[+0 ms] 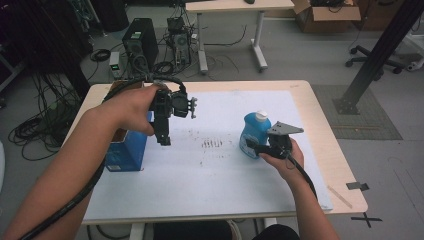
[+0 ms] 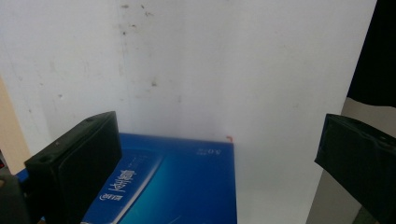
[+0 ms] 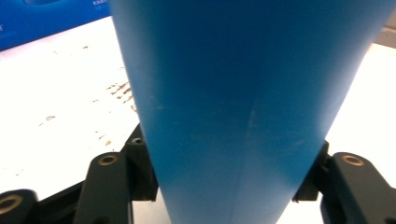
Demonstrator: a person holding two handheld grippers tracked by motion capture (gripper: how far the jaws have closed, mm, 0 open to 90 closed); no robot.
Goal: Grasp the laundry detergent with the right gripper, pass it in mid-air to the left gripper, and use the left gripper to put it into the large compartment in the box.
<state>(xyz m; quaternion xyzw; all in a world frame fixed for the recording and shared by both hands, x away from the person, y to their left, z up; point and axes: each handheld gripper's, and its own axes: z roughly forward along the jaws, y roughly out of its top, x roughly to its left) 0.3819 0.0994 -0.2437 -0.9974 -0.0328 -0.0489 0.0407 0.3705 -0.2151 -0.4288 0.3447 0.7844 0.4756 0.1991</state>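
A blue bottle [image 1: 256, 131] with a white cap stands upright on the white mat [image 1: 210, 175], right of the middle. My right gripper [image 1: 252, 146] comes at it from the right and is shut on its lower body. In the right gripper view the blue bottle [image 3: 243, 93] sits between the pads [image 3: 144, 172], which press on both its sides. A blue box [image 1: 128, 150] with printed writing stands at the left of the mat. My left gripper [image 1: 164, 139] hangs above the box's right edge, pointing down. Its jaws stand wide open with nothing in them, and the blue box [image 2: 182, 186] lies below them.
Dark smudges [image 1: 212, 144] mark the mat between box and bottle. The wooden table edge [image 1: 345, 175] runs along the right. Beyond the table, on the floor, are a computer tower [image 1: 140, 42], tangled cables, another desk [image 1: 235, 7] and a black slanted post [image 1: 380, 55].
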